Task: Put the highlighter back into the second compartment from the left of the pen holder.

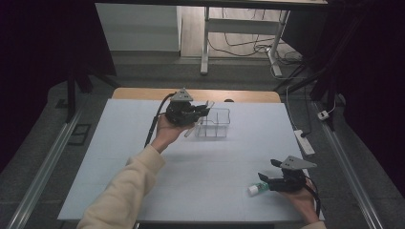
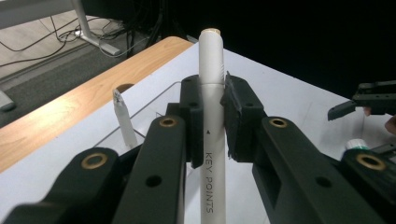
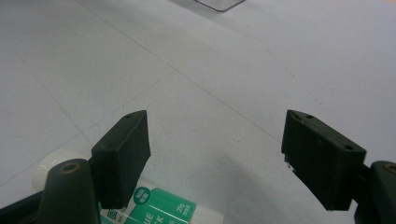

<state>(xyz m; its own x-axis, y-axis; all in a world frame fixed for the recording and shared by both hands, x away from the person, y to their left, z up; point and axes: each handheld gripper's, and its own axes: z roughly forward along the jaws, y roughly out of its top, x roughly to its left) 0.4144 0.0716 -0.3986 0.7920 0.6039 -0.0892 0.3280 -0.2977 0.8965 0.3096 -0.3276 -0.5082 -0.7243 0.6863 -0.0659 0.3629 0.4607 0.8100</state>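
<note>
left fingers [image 2: 212, 119]: clamped on white pen [image 2: 211, 70] | right fingers [image 3: 217, 156]: wide apart, nothing between

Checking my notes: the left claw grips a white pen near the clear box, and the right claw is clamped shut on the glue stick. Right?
Not quite. The right claw is open, its jaws standing wide apart with the glue stick beside one jaw, as the right gripper view shows. The left claw does grip the white pen.

White pen [image 2: 211, 93] with black lettering; green-and-white tube [image 3: 154, 210]; black left gripper [image 2: 212, 100]; pale blue table [image 1: 143, 143].
</note>
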